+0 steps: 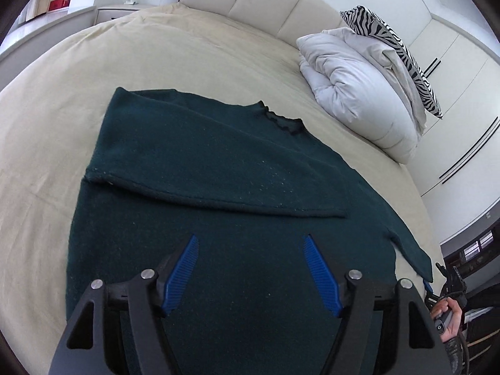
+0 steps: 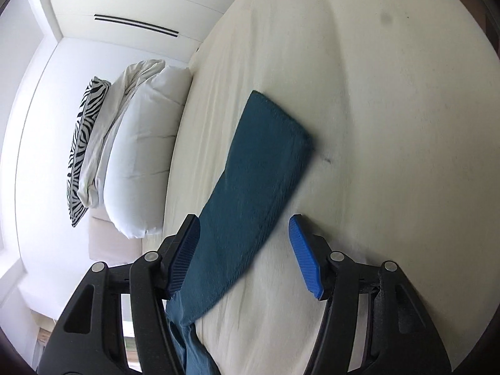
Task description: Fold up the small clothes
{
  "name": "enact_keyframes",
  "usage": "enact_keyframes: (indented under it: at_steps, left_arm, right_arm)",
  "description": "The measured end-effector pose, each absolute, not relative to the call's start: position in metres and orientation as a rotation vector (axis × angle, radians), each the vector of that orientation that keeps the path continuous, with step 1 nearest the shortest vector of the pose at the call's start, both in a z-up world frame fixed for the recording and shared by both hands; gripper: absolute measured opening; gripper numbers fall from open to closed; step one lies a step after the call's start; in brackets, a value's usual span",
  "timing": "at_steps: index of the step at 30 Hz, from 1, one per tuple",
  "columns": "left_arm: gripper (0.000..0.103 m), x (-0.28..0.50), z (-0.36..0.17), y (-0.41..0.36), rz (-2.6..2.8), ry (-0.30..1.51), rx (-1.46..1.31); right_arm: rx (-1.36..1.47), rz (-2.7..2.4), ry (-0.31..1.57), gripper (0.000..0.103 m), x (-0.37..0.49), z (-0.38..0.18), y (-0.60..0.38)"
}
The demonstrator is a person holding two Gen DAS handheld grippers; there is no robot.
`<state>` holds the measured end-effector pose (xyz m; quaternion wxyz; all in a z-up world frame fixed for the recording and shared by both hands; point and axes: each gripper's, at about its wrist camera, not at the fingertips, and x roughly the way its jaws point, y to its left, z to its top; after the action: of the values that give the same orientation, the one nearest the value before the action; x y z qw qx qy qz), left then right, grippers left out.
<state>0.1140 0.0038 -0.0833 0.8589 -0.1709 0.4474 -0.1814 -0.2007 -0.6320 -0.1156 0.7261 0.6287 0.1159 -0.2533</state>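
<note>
A dark green knit sweater (image 1: 218, 187) lies flat on the cream bed sheet (image 1: 47, 140), neck away from me, with one sleeve folded across its chest. My left gripper (image 1: 251, 243) hovers open and empty over the sweater's lower body. In the right wrist view the other sleeve (image 2: 259, 168) stretches out over the sheet. My right gripper (image 2: 245, 225) is open, its jaws on either side of that sleeve, its left finger (image 2: 184, 250) touching the sleeve's edge. The right gripper and the hand holding it also show in the left wrist view (image 1: 443, 306), by the sleeve end.
A white folded duvet (image 1: 356, 93) and a zebra-print pillow (image 1: 393, 50) are stacked at the head of the bed against the padded headboard (image 1: 265, 0). White wardrobe doors (image 1: 462, 78) stand to the right. A bedside shelf (image 1: 115, 12) is at far left.
</note>
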Motion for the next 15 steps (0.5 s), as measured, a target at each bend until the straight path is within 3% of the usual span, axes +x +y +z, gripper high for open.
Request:
enact_keyframes:
  at_steps: [2,4,9,11,15]
  left_arm:
    - [0.073,0.113,-0.085,0.002,-0.381,0.952,-0.365]
    - [0.074,0.113,-0.087,0.002,-0.382,0.966,-0.385]
    - [0.074,0.113,-0.091,0.005,-0.387,0.974,-0.411]
    - [0.074,0.112,-0.093,0.008,-0.394,0.977,-0.430]
    - [0.074,0.113,-0.095,0.014,-0.408,0.981,-0.465]
  right_arm:
    - [1.379,-0.551,0.260,0.055,-0.188,-0.117,-0.644]
    - [1.375,-0.554,0.268,0.047,-0.188,-0.121,-0.668]
    - [1.352,-0.568,0.313,0.016,-0.171,-0.133,-0.707]
    - [1.280,-0.585,0.354,0.008,-0.162,-0.123,-0.702]
    - [1.119,-0.548,0.418,0.007,-0.140,-0.086,-0.675]
